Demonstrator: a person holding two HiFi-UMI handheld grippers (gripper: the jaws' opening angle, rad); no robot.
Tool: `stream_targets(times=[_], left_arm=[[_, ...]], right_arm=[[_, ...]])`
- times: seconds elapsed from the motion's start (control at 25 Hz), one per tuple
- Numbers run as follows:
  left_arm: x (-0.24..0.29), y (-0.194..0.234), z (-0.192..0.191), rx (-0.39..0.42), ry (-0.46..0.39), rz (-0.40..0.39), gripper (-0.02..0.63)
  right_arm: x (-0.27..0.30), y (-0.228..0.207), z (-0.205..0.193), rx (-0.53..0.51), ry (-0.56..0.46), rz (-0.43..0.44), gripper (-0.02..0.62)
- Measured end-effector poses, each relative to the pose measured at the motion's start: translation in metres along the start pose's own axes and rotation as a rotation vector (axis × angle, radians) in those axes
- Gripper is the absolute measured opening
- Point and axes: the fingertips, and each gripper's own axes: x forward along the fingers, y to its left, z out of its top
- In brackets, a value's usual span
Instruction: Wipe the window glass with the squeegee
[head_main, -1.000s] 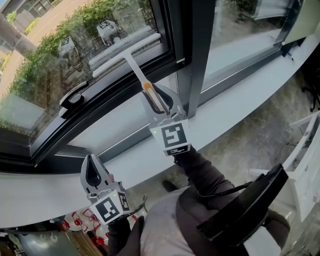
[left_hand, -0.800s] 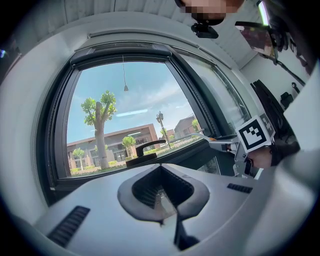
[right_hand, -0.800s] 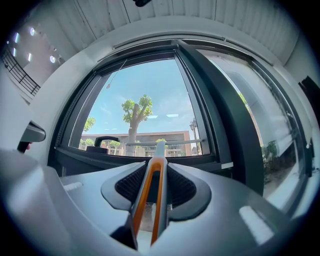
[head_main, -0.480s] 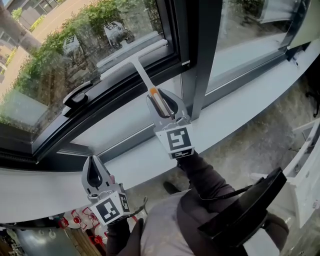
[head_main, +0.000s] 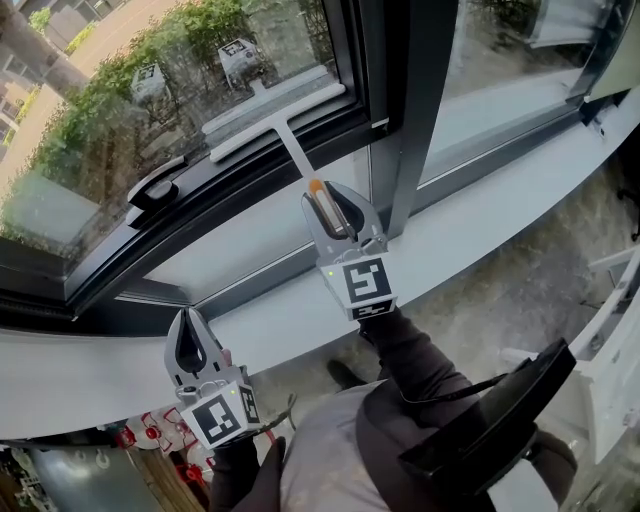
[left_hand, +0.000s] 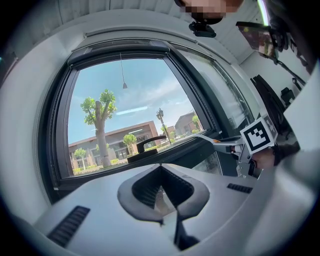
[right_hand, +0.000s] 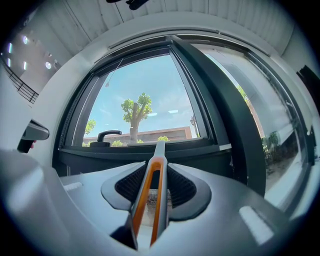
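Right gripper (head_main: 330, 197): clamps the squeegee (head_main: 283, 128) by its orange-and-grey grip, jaws pressed tight on both sides of it. Same hold in the right gripper view, with the squeegee (right_hand: 151, 195) running straight out between the pads of the right gripper (right_hand: 156, 187) toward the pane.

Squeegee: sits right of the window handle (head_main: 155, 186) and a little higher in the head view, near it but apart. Long white blade stretched along the bottom edge of the window glass (head_main: 110, 110), just above the dark lower frame. Seems to lie against the glass, though contact is not certain from these angles. Stem slanting down and away from the window handle into the jaws.

Left gripper (head_main: 187, 335): hangs well below the window handle in the head view, on the near side of the white sill (head_main: 300, 318), apart from everything. Jaws closed tip to tip on nothing, which the left gripper view confirms at the left gripper (left_hand: 162, 192), with the window handle (left_hand: 145, 145) beyond and just left of the tips.

Dark vertical frame post (head_main: 415, 100): stands far right of the window handle, past the squeegee's blade end. Dark sleeve (head_main: 405, 350) trailing behind the right gripper.
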Motion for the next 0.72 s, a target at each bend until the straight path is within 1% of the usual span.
stream_targets(times=[0.36, 0.56, 0.72], left_arm=[[0.004, -0.018, -0.002, -0.006, 0.024, 0.017, 0.003], [0.006, -0.031, 0.007, -0.022, 0.033, 0.040, 0.003], [0.010, -0.038, 0.013, -0.028, 0.043, 0.064, 0.002]], right_arm=[[-0.011, -0.006, 0.003, 0.026, -0.004, 0.054, 0.132], [-0.025, -0.010, 0.021, 0.030, -0.028, 0.098, 0.132], [-0.030, -0.008, 0.034, 0.046, -0.057, 0.159, 0.132]])
